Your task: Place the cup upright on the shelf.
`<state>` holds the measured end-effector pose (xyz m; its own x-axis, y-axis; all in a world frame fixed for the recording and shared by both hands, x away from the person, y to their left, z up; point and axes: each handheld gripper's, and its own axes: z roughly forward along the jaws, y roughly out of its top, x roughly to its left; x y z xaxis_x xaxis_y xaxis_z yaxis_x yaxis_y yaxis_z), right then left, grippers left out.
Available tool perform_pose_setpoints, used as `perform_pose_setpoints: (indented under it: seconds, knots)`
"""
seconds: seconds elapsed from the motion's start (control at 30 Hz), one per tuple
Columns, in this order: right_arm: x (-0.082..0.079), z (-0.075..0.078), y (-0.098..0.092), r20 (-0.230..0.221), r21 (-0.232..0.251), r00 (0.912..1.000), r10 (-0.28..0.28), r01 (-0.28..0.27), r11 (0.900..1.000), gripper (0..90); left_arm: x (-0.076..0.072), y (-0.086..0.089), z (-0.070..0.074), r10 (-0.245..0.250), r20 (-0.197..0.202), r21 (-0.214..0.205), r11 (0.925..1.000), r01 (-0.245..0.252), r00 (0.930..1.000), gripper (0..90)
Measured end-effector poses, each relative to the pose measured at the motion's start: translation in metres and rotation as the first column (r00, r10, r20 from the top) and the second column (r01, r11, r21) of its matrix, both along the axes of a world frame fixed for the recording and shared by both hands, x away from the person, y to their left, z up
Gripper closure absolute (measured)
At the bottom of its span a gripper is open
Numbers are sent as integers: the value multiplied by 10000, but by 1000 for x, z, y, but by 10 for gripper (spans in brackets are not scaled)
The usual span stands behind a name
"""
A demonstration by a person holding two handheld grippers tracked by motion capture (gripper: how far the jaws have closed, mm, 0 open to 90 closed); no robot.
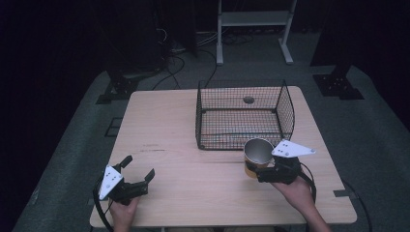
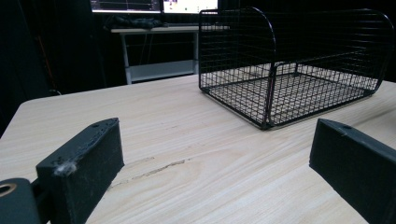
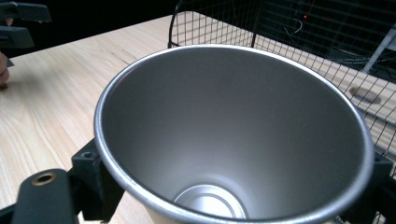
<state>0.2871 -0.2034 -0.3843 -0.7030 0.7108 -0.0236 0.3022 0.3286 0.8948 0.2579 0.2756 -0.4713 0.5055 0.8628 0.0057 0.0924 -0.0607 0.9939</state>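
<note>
Right gripper fingers clamped on the steel cup, upright, just before the wire basket's near wall; left gripper fingers apart, idle on the counter.

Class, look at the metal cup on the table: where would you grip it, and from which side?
Grip the metal cup low on its outer wall, from the side, as the right gripper does. It stands upright and tapers narrower downward, so the fingers span it there.
</note>
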Motion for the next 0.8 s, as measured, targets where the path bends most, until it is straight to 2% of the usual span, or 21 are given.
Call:
perform_pose_setpoints:
  seconds: [0.43, 0.8]
  knots:
    - [15, 24, -4, -173, -105, 9992, 364, -366, 9993, 138, 0, 0, 0, -2, -2, -1, 10000, 2, 10000, 22]
    - [36, 51, -6, -373, -196, 9973, 625, -633, 9978, 138, 0, 0, 0, 2, -23, -42, 10000, -2, 10000, 22]
